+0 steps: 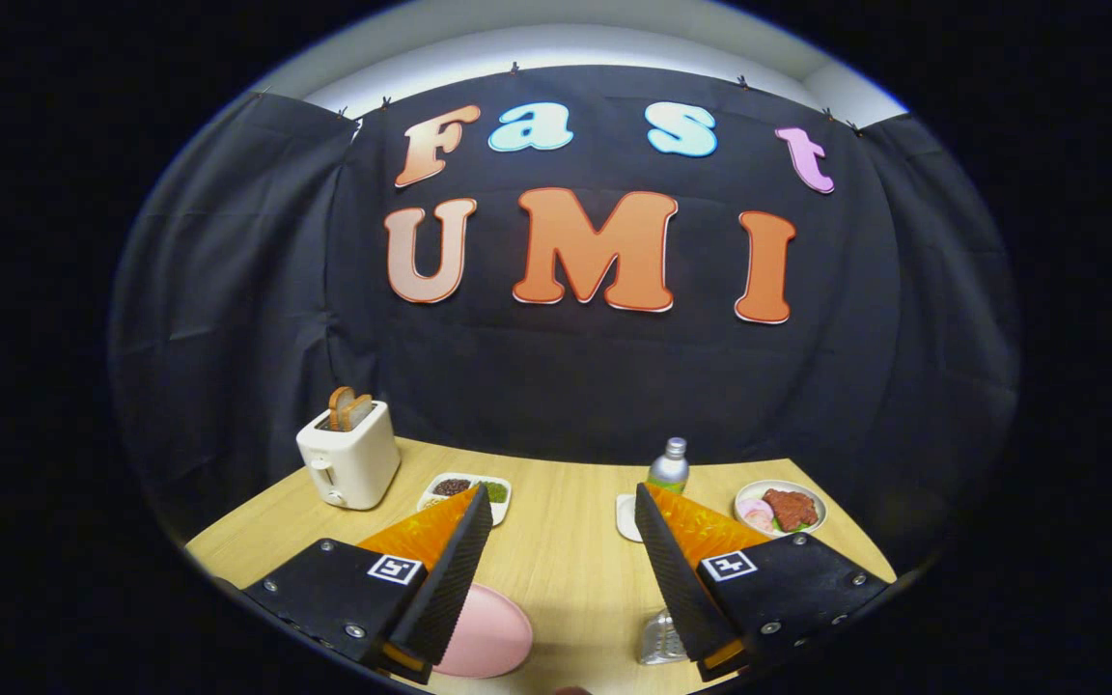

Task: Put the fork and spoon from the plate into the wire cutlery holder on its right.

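Most of the bench (pixel 556 541) between the fingers is bare wood, an open lane running to its far edge under the black cloth wall. Well left near that edge stands a white toaster (pixel 348 461) with bread slices up in its slots, and just beside it a small divided tray (pixel 464 489) of dark and green bits. Far right sits a round dish (pixel 780 507) of food; nearer the middle, a bottle (pixel 669 465) stands behind a small white dish (pixel 627 517). The gripper (pixel 566 569) hangs with fingers wide apart, holding nothing. A pink plate (pixel 488 634) lies near, half under the left finger; I cannot make out fork or spoon. Beside the right finger's base, the wire cutlery holder (pixel 660 639) peeks out
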`<state>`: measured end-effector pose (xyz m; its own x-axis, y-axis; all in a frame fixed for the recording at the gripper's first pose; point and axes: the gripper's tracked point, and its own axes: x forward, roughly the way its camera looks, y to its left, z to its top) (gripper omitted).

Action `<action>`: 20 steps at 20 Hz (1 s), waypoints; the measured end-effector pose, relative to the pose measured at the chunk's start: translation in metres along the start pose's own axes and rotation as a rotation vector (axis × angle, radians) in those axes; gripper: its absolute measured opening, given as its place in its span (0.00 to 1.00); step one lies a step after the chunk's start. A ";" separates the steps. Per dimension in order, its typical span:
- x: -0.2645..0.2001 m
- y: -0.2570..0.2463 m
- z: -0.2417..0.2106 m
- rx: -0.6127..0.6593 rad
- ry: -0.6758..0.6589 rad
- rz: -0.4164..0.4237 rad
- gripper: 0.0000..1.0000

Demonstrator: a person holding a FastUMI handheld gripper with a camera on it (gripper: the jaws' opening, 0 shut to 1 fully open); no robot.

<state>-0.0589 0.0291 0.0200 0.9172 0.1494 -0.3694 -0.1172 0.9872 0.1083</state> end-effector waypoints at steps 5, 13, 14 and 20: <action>0.003 0.047 -0.020 -0.009 0.043 0.046 0.90; 0.007 0.110 -0.112 -0.054 0.319 0.159 0.96; 0.006 0.114 -0.122 -0.064 0.351 0.168 0.96; 0.002 0.133 -0.186 -0.093 0.556 0.183 0.95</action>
<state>-0.1431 0.1710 -0.1385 0.5448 0.2998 -0.7832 -0.3107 0.9396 0.1435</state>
